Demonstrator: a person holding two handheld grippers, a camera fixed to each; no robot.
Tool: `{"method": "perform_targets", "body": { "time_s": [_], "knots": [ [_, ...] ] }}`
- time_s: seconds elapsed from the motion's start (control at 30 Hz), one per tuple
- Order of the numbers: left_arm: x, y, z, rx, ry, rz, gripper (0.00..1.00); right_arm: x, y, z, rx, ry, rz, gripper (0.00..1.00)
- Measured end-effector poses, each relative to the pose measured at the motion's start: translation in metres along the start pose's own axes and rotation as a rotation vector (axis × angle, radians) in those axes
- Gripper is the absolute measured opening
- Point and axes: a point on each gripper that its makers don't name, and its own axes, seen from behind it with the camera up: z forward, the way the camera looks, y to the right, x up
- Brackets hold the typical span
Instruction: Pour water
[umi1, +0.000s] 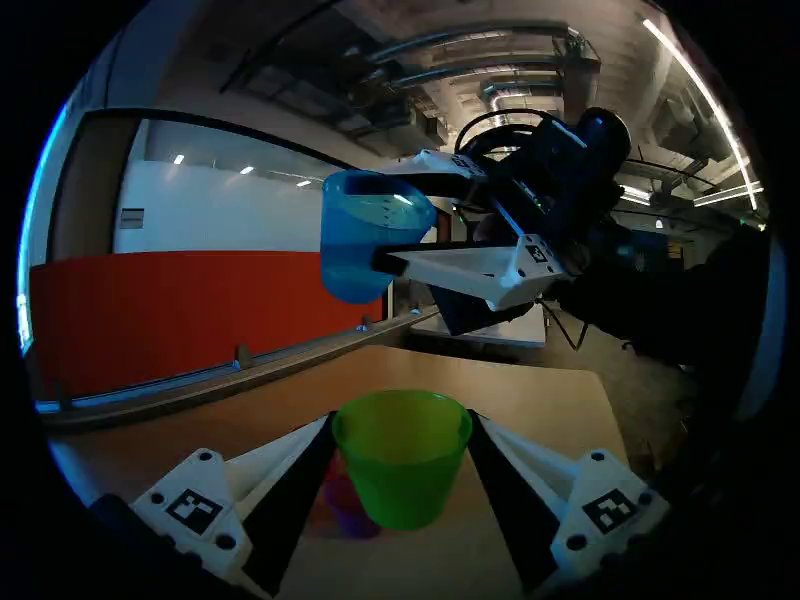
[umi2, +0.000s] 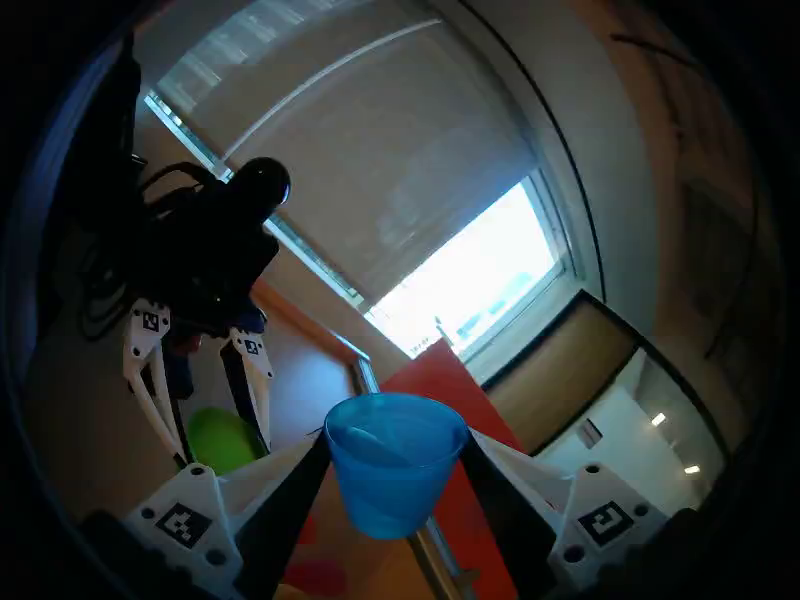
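Green cup (umi1: 402, 470) upright, blue cup (umi1: 365, 245) slightly tilted

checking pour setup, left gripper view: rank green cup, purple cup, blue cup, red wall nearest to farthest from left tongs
1. green cup, between left tongs
2. purple cup, just below it
3. blue cup, raised ahead
4. red wall, far left
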Motion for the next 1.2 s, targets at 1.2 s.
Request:
{"method": "perform_targets", "body": {
  "time_s": [1.2],
  "knots": [
    [0.0048, 0.0014, 0.0019, -0.007, 0.008, 0.002, 0.9, -0.0006, 0.0037, 0.0045, -0.017, -0.046, -0.234, 0.92]
  ]
}}
